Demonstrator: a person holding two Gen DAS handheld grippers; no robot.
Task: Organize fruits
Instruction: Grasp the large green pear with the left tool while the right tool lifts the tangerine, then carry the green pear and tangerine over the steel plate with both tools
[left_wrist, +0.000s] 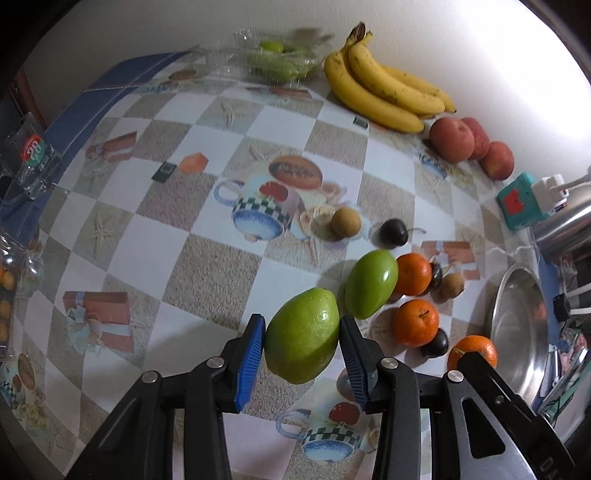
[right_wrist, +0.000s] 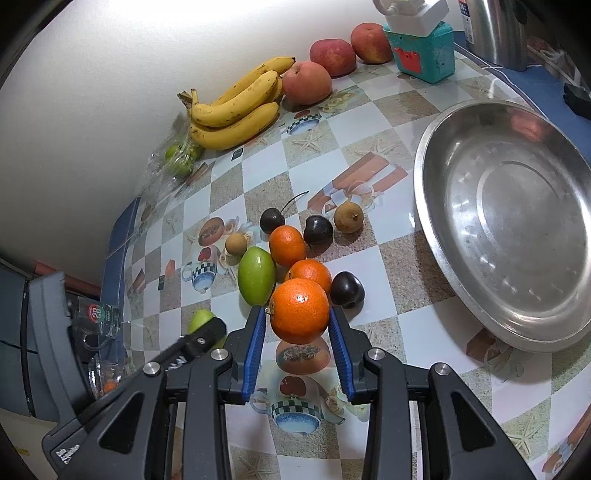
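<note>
Left gripper grips green fruit; glass reads "28".

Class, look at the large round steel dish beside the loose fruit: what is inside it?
The round stainless-steel dish holds no fruit; only its bare, shiny bottom shows in the right wrist view. Its far right edge runs out of frame, so that strip cannot be checked.

Both my wrist cameras look down close over the desk toward its wall edge, sharing the bananas.
</note>
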